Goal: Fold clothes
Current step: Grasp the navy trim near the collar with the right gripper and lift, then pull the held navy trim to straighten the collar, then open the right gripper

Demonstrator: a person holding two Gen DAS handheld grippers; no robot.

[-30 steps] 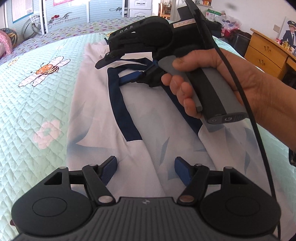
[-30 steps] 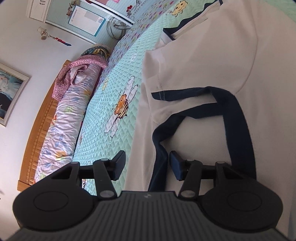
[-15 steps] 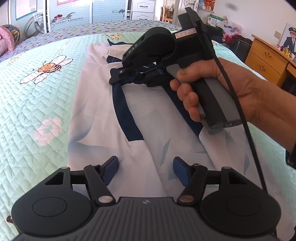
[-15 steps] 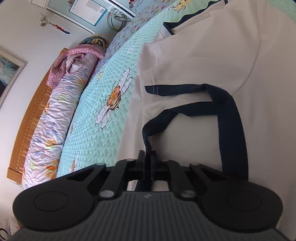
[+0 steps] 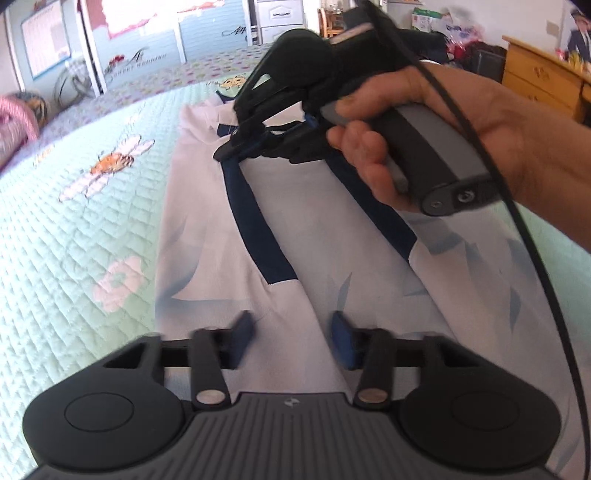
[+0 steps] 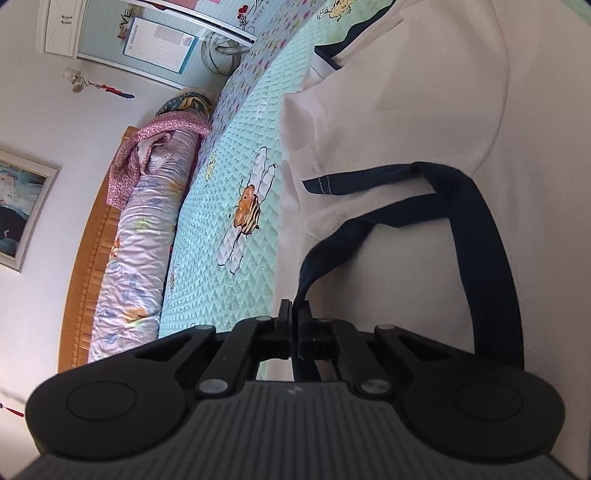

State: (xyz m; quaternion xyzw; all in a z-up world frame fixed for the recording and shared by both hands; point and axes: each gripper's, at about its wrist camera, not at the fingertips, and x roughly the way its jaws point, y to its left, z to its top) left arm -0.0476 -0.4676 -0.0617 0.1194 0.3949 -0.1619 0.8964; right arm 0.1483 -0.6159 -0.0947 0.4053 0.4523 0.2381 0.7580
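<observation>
Red letters reading "LOVE" are showing stacked down the wardrobe door [image 6: 123, 27] in the right wrist view, beside a blue poster [image 6: 159, 42] whose lines are staying too small to read. In the left wrist view, script on the wardrobe front [image 5: 138, 59] is blurring, only roughly suggesting "SWEET WEDDING". Nothing else is coming through legibly.

The left gripper [image 5: 291, 338] fingers are motion-blurred; shirt [image 5: 314, 236] runs off-frame.
</observation>
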